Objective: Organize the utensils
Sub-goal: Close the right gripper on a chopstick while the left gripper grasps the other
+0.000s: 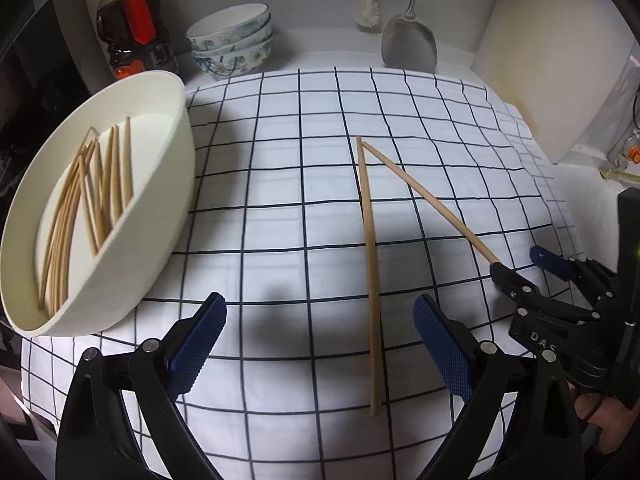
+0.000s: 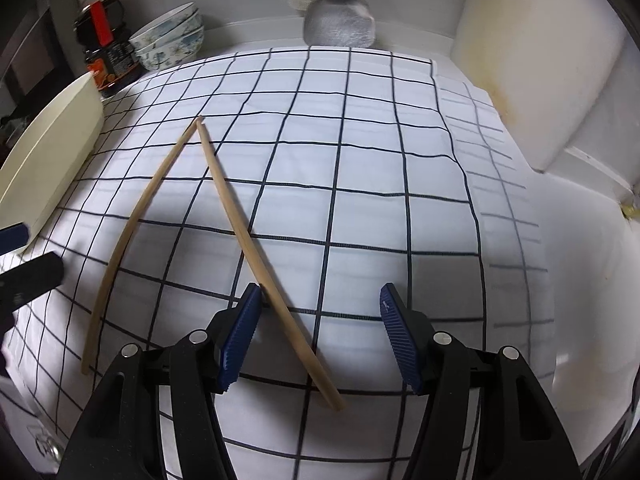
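Chopsticks: two loose ones lie on the checked cloth [image 1: 280, 184], far tips nearly touching, near ends spread apart in a V. Largest to smallest:

Worktop [image 1: 580, 216], pale, w/ the white black-grid cloth over most of it. A white cutting board [image 1: 556, 64] leans upright at the right edge of the cloth.

Cream oval tub [image 1: 160, 216] sits on the cloth's left side, tilted in left wrist view, holding a bundle of chopsticks [image 1: 92, 192] lengthwise.

Dark sauce bottle [image 1: 130, 20] w/ red label stands behind the tub; stacked floral bowls [image 1: 232, 40] just beside it. Metal spatula [image 1: 408, 40] and white brush [image 1: 368, 12] hang at the back wall.

Left tool [image 1: 320, 344] hovers low over the cloth's near edge, jaws wide apart, holding nothing. Straight chopstick [image 1: 370, 264] runs between its fingers but nearer the right pad, no contact visible.

Right tool [image 2: 320, 340] also spread wide. Angled chopstick [image 2: 256, 248] passes between its jaws, lying right against the left pad [image 2: 240, 336]; right pad well apart from it. Not clamped. Chopstick's near end reaches past the pads toward the camera.

Second chopstick [image 2: 120, 248] in right wrist view lies left of the tool, outside its jaws.
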The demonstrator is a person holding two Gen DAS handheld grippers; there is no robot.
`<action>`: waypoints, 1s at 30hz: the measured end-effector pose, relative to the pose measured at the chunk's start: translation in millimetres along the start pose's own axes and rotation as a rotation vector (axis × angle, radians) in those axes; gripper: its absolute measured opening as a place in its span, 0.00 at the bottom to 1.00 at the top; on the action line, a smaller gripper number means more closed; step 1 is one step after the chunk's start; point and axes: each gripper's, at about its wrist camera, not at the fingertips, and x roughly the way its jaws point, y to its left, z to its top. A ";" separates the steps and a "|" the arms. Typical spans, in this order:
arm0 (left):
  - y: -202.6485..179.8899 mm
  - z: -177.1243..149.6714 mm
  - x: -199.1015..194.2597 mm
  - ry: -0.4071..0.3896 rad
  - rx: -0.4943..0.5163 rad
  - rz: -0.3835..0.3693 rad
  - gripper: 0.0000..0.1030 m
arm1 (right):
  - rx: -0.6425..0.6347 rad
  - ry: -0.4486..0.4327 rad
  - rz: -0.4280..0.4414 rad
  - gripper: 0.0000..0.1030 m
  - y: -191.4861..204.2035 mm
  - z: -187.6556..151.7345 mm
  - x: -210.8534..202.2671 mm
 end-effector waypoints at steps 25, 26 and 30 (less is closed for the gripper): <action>-5.8 0.4 47.3 0.020 -0.012 0.055 0.91 | -0.144 -0.054 0.068 0.57 7.9 17.6 12.1; -5.6 1.0 48.0 0.017 -0.016 0.053 0.91 | -0.148 -0.055 0.069 0.56 8.0 18.2 12.2; -8.7 2.6 45.5 -0.005 -0.013 0.033 0.69 | -0.158 -0.065 0.080 0.54 8.5 17.5 12.1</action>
